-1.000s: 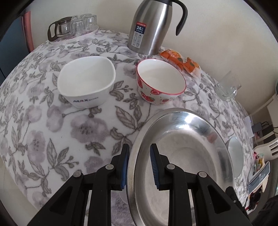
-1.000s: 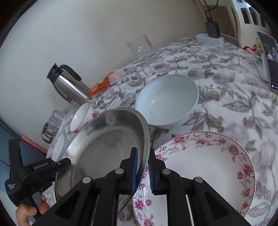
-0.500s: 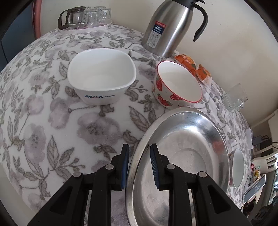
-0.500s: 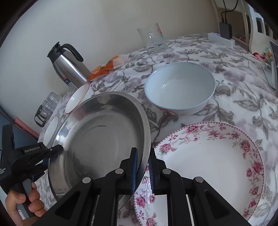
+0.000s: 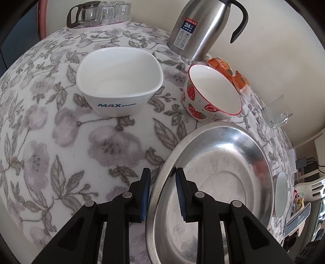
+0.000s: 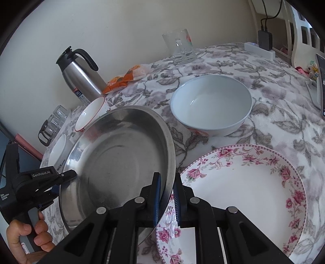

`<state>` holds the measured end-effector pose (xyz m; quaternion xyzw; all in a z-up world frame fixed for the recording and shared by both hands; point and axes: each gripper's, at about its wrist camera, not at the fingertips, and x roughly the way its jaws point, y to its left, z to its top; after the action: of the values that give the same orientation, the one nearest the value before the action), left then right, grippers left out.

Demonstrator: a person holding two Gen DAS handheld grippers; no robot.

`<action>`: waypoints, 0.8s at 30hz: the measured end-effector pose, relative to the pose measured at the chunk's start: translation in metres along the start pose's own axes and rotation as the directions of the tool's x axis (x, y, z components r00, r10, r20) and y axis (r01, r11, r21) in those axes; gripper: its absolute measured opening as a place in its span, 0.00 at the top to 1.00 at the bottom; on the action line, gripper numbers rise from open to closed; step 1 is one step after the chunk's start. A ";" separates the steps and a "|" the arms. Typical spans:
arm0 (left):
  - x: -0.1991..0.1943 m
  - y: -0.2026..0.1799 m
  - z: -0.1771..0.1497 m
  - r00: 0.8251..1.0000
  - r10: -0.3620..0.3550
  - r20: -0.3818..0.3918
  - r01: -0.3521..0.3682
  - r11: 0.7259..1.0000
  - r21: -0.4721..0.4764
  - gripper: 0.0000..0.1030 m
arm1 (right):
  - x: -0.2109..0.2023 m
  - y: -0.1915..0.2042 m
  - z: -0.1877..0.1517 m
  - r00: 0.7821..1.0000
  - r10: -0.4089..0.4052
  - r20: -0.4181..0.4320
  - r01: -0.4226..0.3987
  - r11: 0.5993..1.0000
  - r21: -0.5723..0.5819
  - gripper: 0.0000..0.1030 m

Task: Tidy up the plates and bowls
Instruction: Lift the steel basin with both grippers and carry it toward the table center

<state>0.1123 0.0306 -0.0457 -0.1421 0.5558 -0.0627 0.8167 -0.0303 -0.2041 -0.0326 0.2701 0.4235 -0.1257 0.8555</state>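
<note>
A wide steel dish (image 5: 219, 178) hangs tilted over the flowered tablecloth, held from both sides. My left gripper (image 5: 162, 178) is shut on its left rim, and its black body (image 6: 71, 174) shows in the right wrist view. My right gripper (image 6: 167, 182) is shut on the dish's (image 6: 113, 162) right rim, just above the edge of a pink-flowered plate (image 6: 243, 193). A white round bowl (image 6: 211, 107) stands behind that plate. Beyond the dish stand a strawberry bowl (image 5: 211, 95) and a square white bowl (image 5: 119, 81).
A steel thermos jug (image 5: 201, 26) stands by the wall, orange snack packets (image 5: 229, 69) beside it. A glass mug (image 6: 180, 46) is further right. At the far left stands a tray with a glass teapot (image 5: 97, 14). A phone (image 6: 321, 81) and power strip (image 6: 260, 50) lie at the right.
The left gripper has sunk with the dish, so the two bowls beyond it look nearer. The dish lies flatter in the right wrist view. Both grips stay as they were.
</note>
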 end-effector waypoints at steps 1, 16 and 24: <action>0.000 0.000 0.000 1.000 0.000 -0.003 0.000 1.000 0.001 0.75 | -0.001 0.000 0.000 1.000 -0.002 0.002 0.002 1.000 -0.002 0.87; 0.007 0.000 0.001 0.999 -0.027 -0.028 0.028 1.000 0.005 0.75 | -0.002 -0.001 0.000 1.000 -0.011 0.001 0.011 1.000 0.006 0.86; 0.000 0.005 0.003 0.999 -0.030 -0.033 0.029 1.000 -0.010 0.74 | -0.003 -0.002 0.001 1.000 -0.018 -0.002 0.018 1.000 0.013 0.86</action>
<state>0.1147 0.0359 -0.0459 -0.1530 0.5674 -0.0745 0.8057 -0.0324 -0.2067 -0.0302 0.2719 0.4261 -0.1356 0.8522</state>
